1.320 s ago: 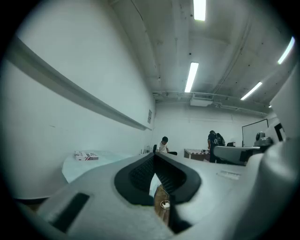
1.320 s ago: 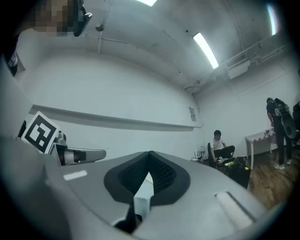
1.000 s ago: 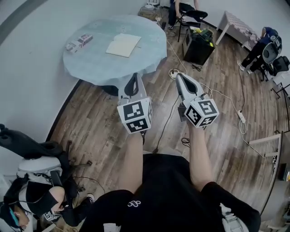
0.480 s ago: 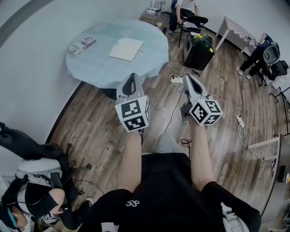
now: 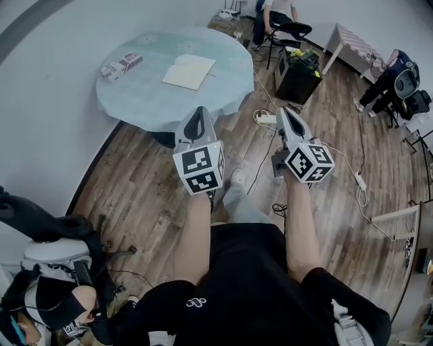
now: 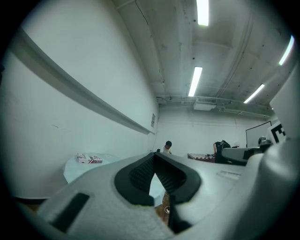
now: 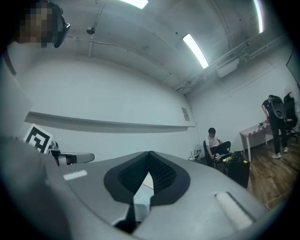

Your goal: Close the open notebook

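Observation:
The open notebook (image 5: 189, 71) lies flat with pale pages up on a round table (image 5: 149, 94) covered in light blue cloth, at the upper left of the head view. My left gripper (image 5: 198, 116) is held out level over the wooden floor, its tip just short of the table's near edge, and it is shut and empty. My right gripper (image 5: 287, 112) hangs beside it to the right, over the floor cables, also shut and empty. In the left gripper view the left gripper (image 6: 154, 154) has its tips touching. The right gripper (image 7: 150, 153) looks the same in its own view.
A small printed box (image 5: 120, 65) lies on the table's left side. A black case (image 5: 298, 67), a seated person on a chair (image 5: 279, 20), a power strip with cables (image 5: 265, 119) and a bench (image 5: 352, 37) stand to the right. Another person sits at lower left (image 5: 47, 297).
Both grippers have come a little closer to the table, still shut. A leg and shoe now show stepping forward between the arms.

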`<state>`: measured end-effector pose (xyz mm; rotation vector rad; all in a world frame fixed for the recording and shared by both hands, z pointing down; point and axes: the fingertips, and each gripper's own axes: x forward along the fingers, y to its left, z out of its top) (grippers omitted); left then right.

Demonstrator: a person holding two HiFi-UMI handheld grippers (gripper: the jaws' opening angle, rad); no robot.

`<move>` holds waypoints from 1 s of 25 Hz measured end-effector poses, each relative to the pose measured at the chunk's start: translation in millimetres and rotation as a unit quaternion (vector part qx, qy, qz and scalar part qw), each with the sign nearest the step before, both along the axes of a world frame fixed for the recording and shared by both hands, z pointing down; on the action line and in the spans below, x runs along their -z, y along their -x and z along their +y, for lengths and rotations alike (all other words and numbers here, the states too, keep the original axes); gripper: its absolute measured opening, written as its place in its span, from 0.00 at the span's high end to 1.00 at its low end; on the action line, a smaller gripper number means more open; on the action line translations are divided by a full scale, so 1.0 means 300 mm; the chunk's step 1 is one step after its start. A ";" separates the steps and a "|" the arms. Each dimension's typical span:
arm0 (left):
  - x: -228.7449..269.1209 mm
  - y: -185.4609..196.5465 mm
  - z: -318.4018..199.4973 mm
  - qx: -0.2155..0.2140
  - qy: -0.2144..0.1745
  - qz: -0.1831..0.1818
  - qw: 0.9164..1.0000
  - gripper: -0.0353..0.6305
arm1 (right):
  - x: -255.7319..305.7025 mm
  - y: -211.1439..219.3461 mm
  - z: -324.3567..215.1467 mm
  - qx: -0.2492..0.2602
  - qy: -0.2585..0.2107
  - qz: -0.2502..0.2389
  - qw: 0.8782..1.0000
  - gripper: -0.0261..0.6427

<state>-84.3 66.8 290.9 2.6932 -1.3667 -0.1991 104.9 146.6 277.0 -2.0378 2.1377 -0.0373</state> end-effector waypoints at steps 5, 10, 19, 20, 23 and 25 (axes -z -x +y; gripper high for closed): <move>-0.049 0.014 -0.083 0.012 0.002 -0.010 1.000 0.94 | -0.055 0.007 -0.089 0.014 0.000 -0.009 1.000 0.95; -0.079 -0.024 -0.166 0.014 -0.003 -0.013 1.000 0.94 | -0.117 -0.040 -0.160 0.009 0.002 -0.026 1.000 0.95; -0.187 -0.216 -0.311 -0.017 0.025 -0.030 0.999 0.94 | -0.235 -0.169 -0.294 -0.003 0.037 -0.036 0.999 0.95; -0.196 -0.234 -0.332 -0.018 0.028 -0.032 0.999 0.94 | -0.243 -0.192 -0.311 -0.006 0.040 -0.038 0.998 0.95; -0.231 -0.278 -0.408 -0.016 0.042 -0.035 0.998 0.94 | -0.275 -0.249 -0.379 -0.011 0.055 -0.039 0.998 0.95; -0.261 -0.299 -0.473 -0.009 0.056 -0.037 0.998 0.94 | -0.298 -0.269 -0.447 -0.004 0.068 -0.033 0.997 0.95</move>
